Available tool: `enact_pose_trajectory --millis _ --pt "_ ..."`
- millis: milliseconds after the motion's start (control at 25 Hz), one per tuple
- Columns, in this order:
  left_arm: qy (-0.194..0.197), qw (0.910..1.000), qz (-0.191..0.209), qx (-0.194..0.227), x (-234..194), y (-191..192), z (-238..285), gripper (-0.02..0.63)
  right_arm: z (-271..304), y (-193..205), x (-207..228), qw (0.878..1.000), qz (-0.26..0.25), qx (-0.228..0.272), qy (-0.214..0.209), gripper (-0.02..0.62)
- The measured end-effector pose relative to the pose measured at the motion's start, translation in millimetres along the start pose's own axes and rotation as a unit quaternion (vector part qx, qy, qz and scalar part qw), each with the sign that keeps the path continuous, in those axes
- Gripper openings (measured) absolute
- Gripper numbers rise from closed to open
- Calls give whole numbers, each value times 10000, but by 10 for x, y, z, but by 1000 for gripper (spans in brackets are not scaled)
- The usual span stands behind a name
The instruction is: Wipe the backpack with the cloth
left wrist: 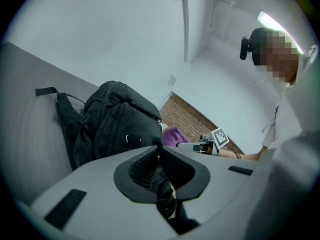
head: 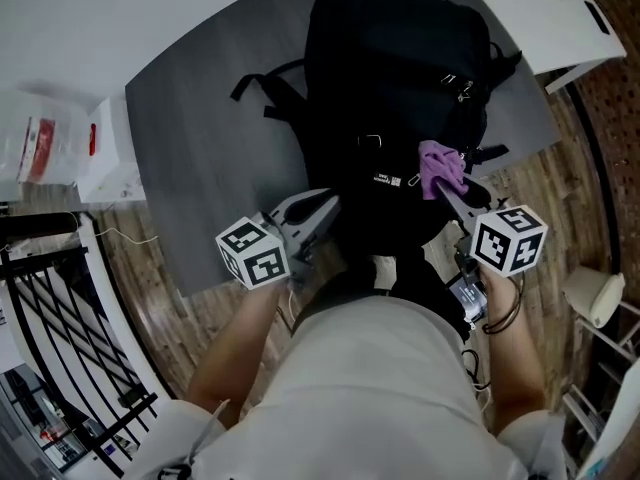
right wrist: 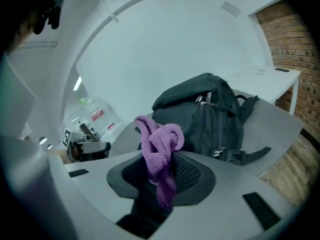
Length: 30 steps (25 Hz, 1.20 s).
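Observation:
A black backpack (head: 400, 98) lies on the dark grey table (head: 200, 138), straps trailing to its left. My right gripper (head: 450, 193) is shut on a bunched purple cloth (head: 440, 166), which hangs just over the bag's near right corner. In the right gripper view the cloth (right wrist: 160, 151) sticks up from between the jaws, with the backpack (right wrist: 205, 114) beyond it. My left gripper (head: 325, 208) is shut with nothing in it, close to the bag's near left edge. The left gripper view shows the backpack (left wrist: 120, 121) ahead and the cloth (left wrist: 175, 135) past it.
A white desk (head: 555, 13) stands at the back right, beside a brick wall (head: 610, 88). White packages (head: 60, 148) lie on a low white surface at the left. A black metal railing (head: 70, 338) runs along the lower left. The floor is wood plank.

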<state>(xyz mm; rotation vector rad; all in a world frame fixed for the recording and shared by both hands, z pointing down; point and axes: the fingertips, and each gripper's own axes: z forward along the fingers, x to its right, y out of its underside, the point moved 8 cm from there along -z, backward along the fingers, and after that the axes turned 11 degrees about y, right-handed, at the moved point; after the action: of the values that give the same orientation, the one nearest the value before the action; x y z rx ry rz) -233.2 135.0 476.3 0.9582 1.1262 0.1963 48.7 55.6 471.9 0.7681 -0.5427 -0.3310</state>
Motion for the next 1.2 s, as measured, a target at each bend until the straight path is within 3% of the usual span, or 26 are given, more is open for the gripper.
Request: enact_pose_trajectory --millis 160,360,640,800,920,1000,1080,1200 --pt "17 10000 -7 3 -33 18 -169 6 242 224 -556 9973 -269 -374 -576 121" --pt "-38 10000 -15 40 -77 56 -372 6 407 390 -898 9926 -494 -688 -869 121" --pt "-48 9999 -106 98 -120 107 -524 9 506 343 -942 9916 -710 -813 -716 121" --pt "129 9997 -6 -226 -86 182 -418 59 440 383 -814 9922 -682 -889 -552 121" --pt "271 9974 262 -620 -35 237 -267 94 282 463 -617 9947 -377 -844 -439 121" --pt "375 9922 599 -1023 16 277 -161 103 132 573 -434 9965 57 -794 -262 121" --pt "501 9810 1085 -1529 73 321 -27 113 18 710 -215 9956 448 -825 40 121" --pt "756 9515 1881 -2315 141 408 203 134 -78 883 84 9916 687 -970 501 121"
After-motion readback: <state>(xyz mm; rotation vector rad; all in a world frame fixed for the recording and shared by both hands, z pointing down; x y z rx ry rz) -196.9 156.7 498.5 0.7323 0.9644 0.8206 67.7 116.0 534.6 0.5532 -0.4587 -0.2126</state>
